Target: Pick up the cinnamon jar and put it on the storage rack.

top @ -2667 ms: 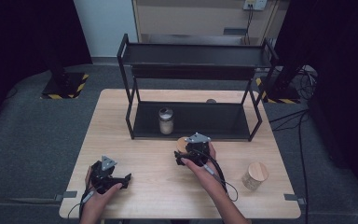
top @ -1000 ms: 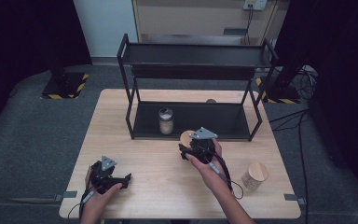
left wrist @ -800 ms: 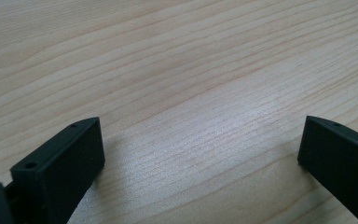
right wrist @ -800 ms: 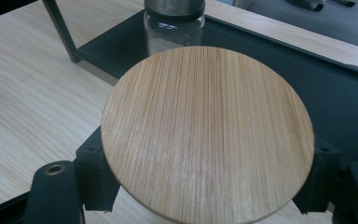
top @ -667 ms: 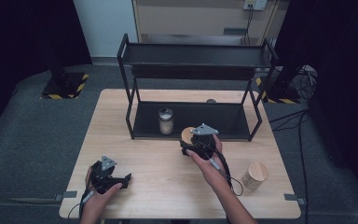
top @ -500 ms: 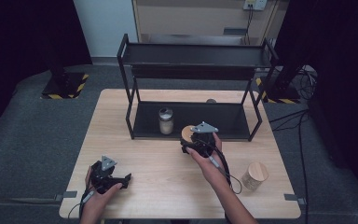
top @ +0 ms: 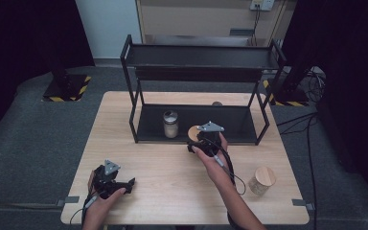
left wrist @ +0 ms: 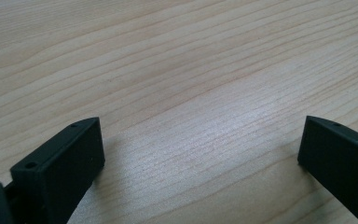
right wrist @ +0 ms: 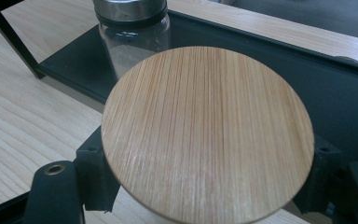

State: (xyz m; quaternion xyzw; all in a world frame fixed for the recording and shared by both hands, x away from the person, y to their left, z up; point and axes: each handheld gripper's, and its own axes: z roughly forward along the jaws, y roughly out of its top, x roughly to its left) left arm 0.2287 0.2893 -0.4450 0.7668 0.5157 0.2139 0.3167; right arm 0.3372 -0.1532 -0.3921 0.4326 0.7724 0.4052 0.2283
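I see one wooden table (top: 172,187), and on its far half one black two-tier rack (top: 199,57) whose bottom tray rests on the tabletop.

I count three jars. One glass jar with a metal lid (top: 170,124) stands in the rack's bottom tray, left of centre. One jar with a wooden lid (top: 261,180) stands alone on the table near its right front corner, well apart from the rack. The third, the wood-lidded jar (right wrist: 207,135), sits in my right gripper (top: 197,143) at the front edge of the bottom tray, just right of the glass jar; in the right gripper view its round lid sits between the two black jaws, which press on it from both sides.

Two grippers are in play. My left gripper (top: 116,183) rests low at the table's left front, and in the left gripper view its jaws stand wide apart over bare wood, with nothing between them.
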